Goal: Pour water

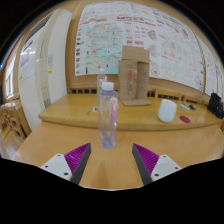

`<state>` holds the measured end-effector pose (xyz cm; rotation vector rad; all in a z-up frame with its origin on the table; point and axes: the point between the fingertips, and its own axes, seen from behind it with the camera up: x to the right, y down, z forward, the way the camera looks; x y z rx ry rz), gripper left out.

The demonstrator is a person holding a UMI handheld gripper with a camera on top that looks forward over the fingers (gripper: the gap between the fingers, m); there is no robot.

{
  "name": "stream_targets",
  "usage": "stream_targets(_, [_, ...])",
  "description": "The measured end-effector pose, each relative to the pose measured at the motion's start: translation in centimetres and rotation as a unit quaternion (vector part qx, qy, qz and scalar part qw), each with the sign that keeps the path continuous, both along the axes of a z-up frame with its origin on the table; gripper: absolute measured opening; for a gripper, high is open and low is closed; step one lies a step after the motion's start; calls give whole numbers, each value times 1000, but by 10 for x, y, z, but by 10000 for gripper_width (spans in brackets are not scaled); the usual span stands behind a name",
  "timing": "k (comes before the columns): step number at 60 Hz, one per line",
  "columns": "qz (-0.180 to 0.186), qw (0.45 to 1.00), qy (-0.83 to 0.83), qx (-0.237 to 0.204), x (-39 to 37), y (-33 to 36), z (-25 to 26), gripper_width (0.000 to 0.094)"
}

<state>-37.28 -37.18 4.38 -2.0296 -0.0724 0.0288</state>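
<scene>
A clear plastic water bottle (108,115) with a white cap stands upright on the wooden table (60,145), just ahead of my fingers and between their lines. My gripper (112,158) is open, its two purple-padded fingers (76,157) spread wide with only bare table between them. The bottle is apart from both fingers. A white cup (166,111) sits on the table beyond, to the right of the bottle.
A brown cardboard box (134,76) stands at the back of the table under a wall of posters (135,35). Small items lie at the far right (187,105). A door and window are at the left.
</scene>
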Motion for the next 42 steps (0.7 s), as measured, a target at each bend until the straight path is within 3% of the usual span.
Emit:
stream_targets(9, [-8,999,-3,46,-22,86,7,830])
stream_targets(18, [-29,998,-2,55,-20,138,-3,771])
stream_targets(22, [-27,998,-6,57,-21,150,-7,708])
stream_targets(26, [-17,998,-10,64,-23,156,-9,527])
stream_targets(38, [-6,997,-14,79,-26,161,-4,352])
stream_targets(39, [-3,997,-15,81,-28,162,-4,372])
stream_targets(40, [-1,996,-16,82,-29,162,-4,314])
stream_targets(42, [4,996,-17,83,-30,162,-4,328])
